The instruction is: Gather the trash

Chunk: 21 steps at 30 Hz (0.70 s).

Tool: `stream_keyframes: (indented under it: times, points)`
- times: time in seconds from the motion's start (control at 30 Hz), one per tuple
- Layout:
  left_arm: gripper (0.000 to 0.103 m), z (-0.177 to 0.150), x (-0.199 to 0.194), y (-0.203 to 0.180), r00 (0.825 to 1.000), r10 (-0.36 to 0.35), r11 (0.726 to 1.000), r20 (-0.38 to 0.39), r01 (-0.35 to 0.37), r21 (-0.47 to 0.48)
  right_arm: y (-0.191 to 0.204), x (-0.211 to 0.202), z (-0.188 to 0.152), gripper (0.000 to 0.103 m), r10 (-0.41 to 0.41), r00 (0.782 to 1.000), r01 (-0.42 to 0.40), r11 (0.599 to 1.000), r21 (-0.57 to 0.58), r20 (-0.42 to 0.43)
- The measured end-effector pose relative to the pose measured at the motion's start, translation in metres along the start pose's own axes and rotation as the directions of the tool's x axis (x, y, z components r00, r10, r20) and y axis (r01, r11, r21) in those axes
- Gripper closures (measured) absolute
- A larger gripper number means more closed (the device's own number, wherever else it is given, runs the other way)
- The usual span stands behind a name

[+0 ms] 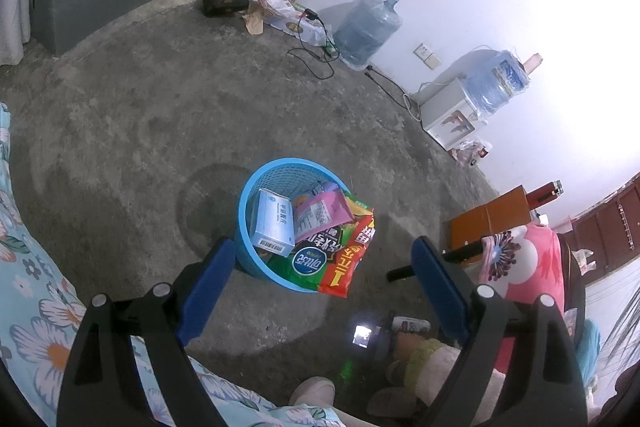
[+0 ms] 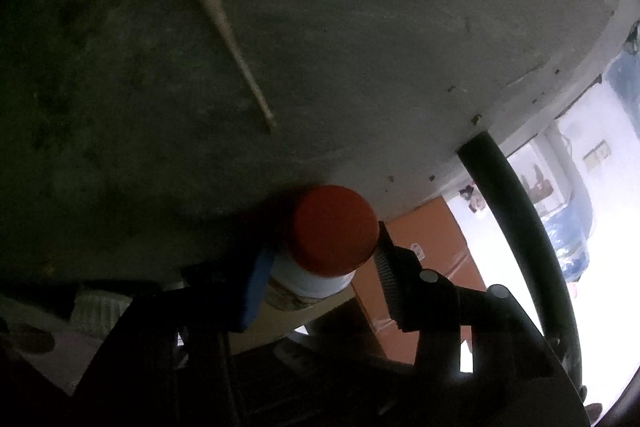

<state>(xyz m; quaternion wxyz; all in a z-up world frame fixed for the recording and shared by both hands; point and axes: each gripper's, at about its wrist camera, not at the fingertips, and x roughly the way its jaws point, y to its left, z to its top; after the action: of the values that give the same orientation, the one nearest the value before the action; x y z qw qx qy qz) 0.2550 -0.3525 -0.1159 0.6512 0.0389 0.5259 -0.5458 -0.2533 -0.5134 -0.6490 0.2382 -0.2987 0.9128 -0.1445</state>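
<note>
In the left wrist view a blue mesh trash basket stands on the concrete floor. It holds a light blue box, a pink packet and a green and red snack bag that hangs over its rim. My left gripper is open and empty, above and just in front of the basket. In the right wrist view my right gripper is shut on a bottle with a red cap, held close under a dark surface. A pale stick lies on that surface.
A flowered blue cloth lies at the left, a pink flowered cloth and a brown box at the right. Two water jugs, a dispenser, cables and cartons line the far wall. A black pole stands at the right.
</note>
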Motion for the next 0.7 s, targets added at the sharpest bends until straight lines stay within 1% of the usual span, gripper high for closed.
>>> stream_keyframes:
  times: [0.07,0.17,0.23,0.27,0.3,0.37,0.47,0.5,0.57,0.6,0.67,0.7]
  points:
    - [0.016,0.0,0.0,0.0,1.0,0.0,1.0,0.0,0.0,-0.001,0.0,0.002,-0.001,0.059,0.02,1.0,-0.02,1.0,0.001,-0.005]
    - [0.016,0.001,0.0,0.0,1.0,0.001,1.0,0.001,-0.001,-0.001,-0.002,0.01,-0.002,0.043,0.041,0.999,-0.041,0.999,-0.001,-0.004]
    - [0.016,0.001,0.0,0.0,1.0,0.0,1.0,0.001,0.0,0.0,-0.004,0.012,-0.002,0.043,0.063,0.998,-0.063,0.998,0.0,-0.004]
    - [0.016,0.001,0.0,0.0,1.0,0.001,1.0,0.001,-0.001,0.001,-0.006,0.006,-0.001,0.051,0.077,0.997,-0.077,0.997,0.007,-0.01]
    - [0.016,0.001,0.0,0.0,1.0,0.002,1.0,0.0,-0.002,-0.001,-0.009,0.007,-0.001,0.062,0.088,0.996,-0.087,0.996,0.024,-0.018]
    - [0.016,0.001,0.0,0.0,1.0,0.001,1.0,-0.001,-0.001,-0.002,-0.015,0.007,-0.004,0.063,0.106,0.994,-0.105,0.993,0.058,-0.011]
    - [0.016,0.001,-0.001,0.0,1.0,0.002,1.0,0.002,-0.002,-0.002,-0.026,-0.006,-0.011,0.063,0.127,0.992,-0.128,0.988,0.084,0.022]
    - [0.016,0.001,0.0,0.0,1.0,0.005,1.0,0.006,-0.005,-0.002,-0.036,-0.013,-0.015,0.063,0.136,0.99,-0.14,0.983,0.116,0.039]
    - [0.016,0.001,-0.001,-0.001,1.0,0.011,1.0,0.021,-0.011,0.0,-0.059,-0.032,-0.024,0.063,0.157,0.984,-0.172,0.963,0.206,0.086]
    - [0.016,0.001,-0.002,-0.002,1.0,0.013,1.0,0.027,-0.013,0.001,-0.075,-0.047,-0.032,0.063,0.162,0.978,-0.191,0.945,0.264,0.129]
    - [0.016,0.002,-0.004,-0.003,0.999,0.012,1.0,0.045,-0.013,0.007,-0.104,-0.072,-0.05,0.064,0.166,0.968,-0.227,0.9,0.371,0.19]
    - [0.016,0.002,-0.005,-0.003,0.999,0.011,1.0,0.052,-0.012,0.009,-0.125,-0.088,-0.066,0.064,0.173,0.956,-0.265,0.855,0.446,0.237]
